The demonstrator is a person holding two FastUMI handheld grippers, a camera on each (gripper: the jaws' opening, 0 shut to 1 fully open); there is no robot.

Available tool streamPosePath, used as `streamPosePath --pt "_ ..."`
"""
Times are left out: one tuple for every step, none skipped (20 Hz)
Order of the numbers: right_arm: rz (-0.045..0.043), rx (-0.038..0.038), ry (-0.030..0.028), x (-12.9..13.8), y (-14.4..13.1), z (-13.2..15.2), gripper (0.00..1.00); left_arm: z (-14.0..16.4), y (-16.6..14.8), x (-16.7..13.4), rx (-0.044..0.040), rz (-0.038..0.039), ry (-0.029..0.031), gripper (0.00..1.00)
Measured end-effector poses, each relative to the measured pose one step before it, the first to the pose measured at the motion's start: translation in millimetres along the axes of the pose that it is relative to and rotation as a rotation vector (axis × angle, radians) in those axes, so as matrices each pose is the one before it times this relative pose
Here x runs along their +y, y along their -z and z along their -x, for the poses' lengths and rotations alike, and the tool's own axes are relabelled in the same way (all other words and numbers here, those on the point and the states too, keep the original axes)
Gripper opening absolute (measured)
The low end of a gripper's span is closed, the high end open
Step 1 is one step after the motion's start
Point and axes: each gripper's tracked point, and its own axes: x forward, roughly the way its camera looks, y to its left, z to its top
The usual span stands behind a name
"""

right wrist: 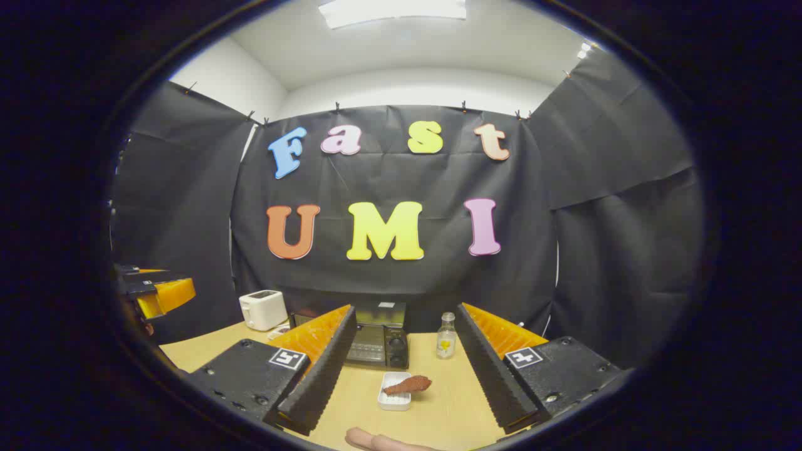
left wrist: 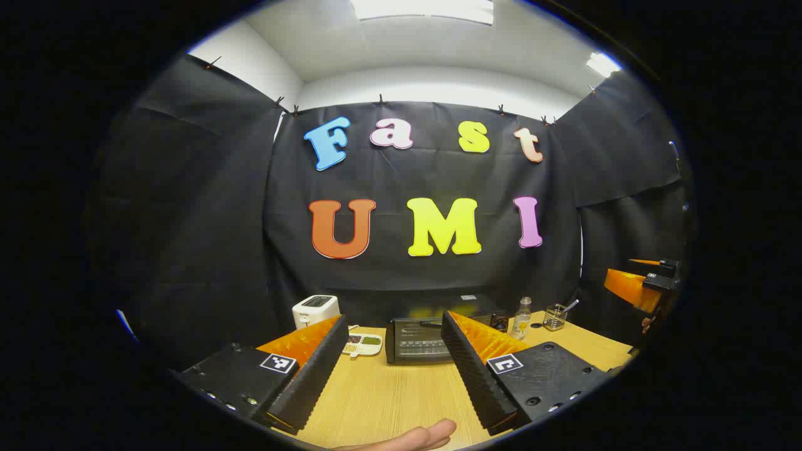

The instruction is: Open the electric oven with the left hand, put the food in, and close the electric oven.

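OK, I see left gripper (left wrist: 395,369) fingers spread wide, facing the closed electric oven (left wrist: 416,341). Right gripper (right wrist: 407,369) fingers spread too, drumstick (right wrist: 407,384) on its white tray (right wrist: 393,401) between them.

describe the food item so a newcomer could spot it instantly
On the wooden table, in front of the black electric oven at the back, sits a small white tray. The food is the reddish-brown drumstick-shaped piece lying across it, unlike the clear bottle nearby.

Black cloth (left wrist: 207,238) clipped up as booth walls; white ceiling (left wrist: 426,50) above with bright light panels (left wrist: 423,9); pale wooden counter (left wrist: 388,394) below.
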Motion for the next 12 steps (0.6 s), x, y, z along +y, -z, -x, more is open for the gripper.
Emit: streamPosePath --pt "0.00195 -0.01133 0.00037 1.34 -3.99 2.52 0.96 1.04 -0.72 -0.24 -0.00334 -0.00055 0.00148 0.94" --pt "-0.00014 -0.01427 0.00227 0.89 -5.98 1.6 1.0 0.46 -0.44 0.14 -0.00073 -0.00156 0.00228 0.94" --pt "-0.00089 -0.01181 0.00391 0.31 -3.41 1.92 1.0 0.56 -0.62 -1.09 -0.00059 -0.00471 0.00561 0.94" --pt "-0.00105 -0.00885 0.00575 -0.25 -2.75 1.32 1.0 -0.24 0.26 -1.38 -0.002 -0.00398 0.00375 0.94" --pt "-0.00098 -0.00826 0.00436 0.04 -0.93 1.68 1.0 1.23 0.11 -0.61 -0.0007 -0.00349 0.0041 0.94" --pt "-0.00118 -0.00527 0.00233 0.45 -2.26 0.36 1.0 -0.12 0.23 -1.09 -0.00199 -0.00559 0.00246 0.83" --pt "-0.00016 -0.00258 0.00038 0.53 0.58 0.85 0.96 -0.13 1.16 1.29 -0.00061 -0.00766 -0.00405 0.94" --pt "0.00059 -0.00121 -0.00122 0.82 -0.53 0.16 1.0 -1.98 2.36 0.91 0.00305 -0.00632 -0.006 0.94" --pt "0.00044 -0.00143 0.00018 0.53 0.12 1.02 0.96 -0.98 2.74 -0.05 0.00625 -0.00425 -0.00446 0.94" --pt "0.00013 0.00008 0.00186 -0.91 -0.56 -0.47 0.96 -0.1 2.39 -0.28 0.0056 0.00271 -0.00007 0.94" --pt "-0.00043 0.00226 0.00348 -1.84 1.85 -1.26 0.96 -1.19 2.19 -2.02 0.00612 0.00564 0.00581 0.94" --pt "0.0 0.00625 0.0027 -1.09 1.65 -0.69 0.96 -2.85 3.41 -1.72 0.00659 0.00598 0.00591 0.94"
